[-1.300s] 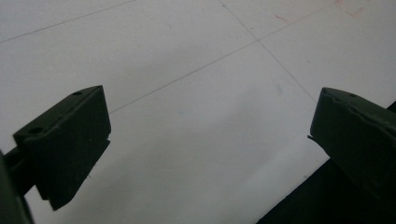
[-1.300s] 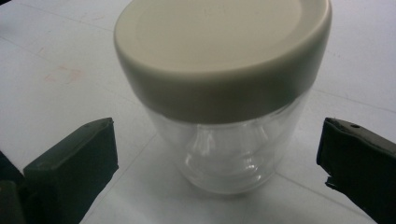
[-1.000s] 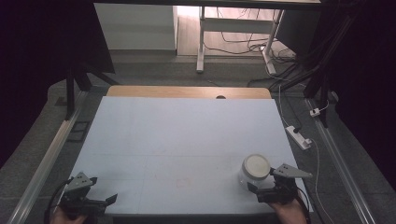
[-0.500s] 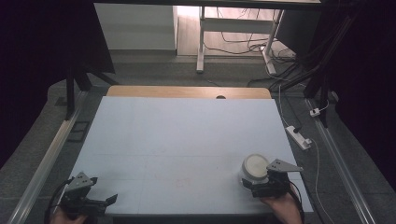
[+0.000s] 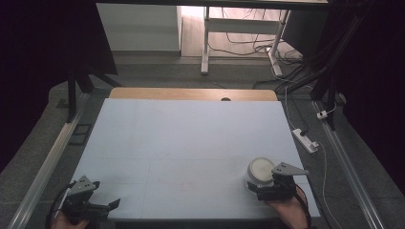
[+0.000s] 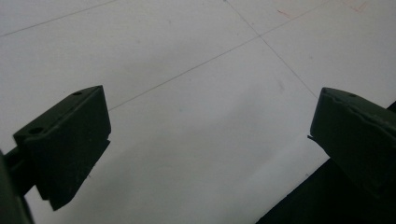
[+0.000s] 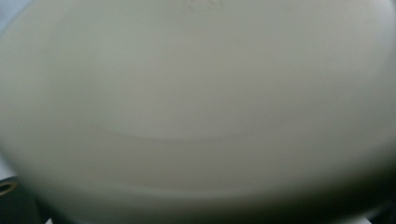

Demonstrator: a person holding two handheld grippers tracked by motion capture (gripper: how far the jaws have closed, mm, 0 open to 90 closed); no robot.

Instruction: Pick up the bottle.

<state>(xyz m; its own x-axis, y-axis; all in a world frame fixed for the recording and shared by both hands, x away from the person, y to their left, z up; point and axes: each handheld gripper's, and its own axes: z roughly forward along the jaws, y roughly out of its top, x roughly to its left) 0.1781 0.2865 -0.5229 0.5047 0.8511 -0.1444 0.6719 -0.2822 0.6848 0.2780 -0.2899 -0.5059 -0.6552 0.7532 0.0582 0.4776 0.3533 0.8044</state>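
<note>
A round white container [image 5: 260, 170] stands on the white table [image 5: 191, 138] near its front right corner. My right gripper [image 5: 256, 189] is pressed up against its near side, held by a hand at the table's front edge. In the right gripper view the container's cream wall [image 7: 196, 102] is blurred and very close, and it hides the jaws. My left gripper [image 5: 108, 206] rests at the front left corner, open. Its two black jaws stand wide apart over bare table [image 6: 187, 70] with nothing between them [image 6: 210, 140].
A wooden strip [image 5: 191, 94] runs along the table's far edge. Metal rails [image 5: 43, 176] flank the table on both sides. A white power strip [image 5: 305, 140] with its cable lies on the floor to the right. White desk legs [image 5: 206, 43] stand beyond the table.
My right gripper has moved a little left, closer against the white container, which has barely shifted. The left gripper has stayed put.
</note>
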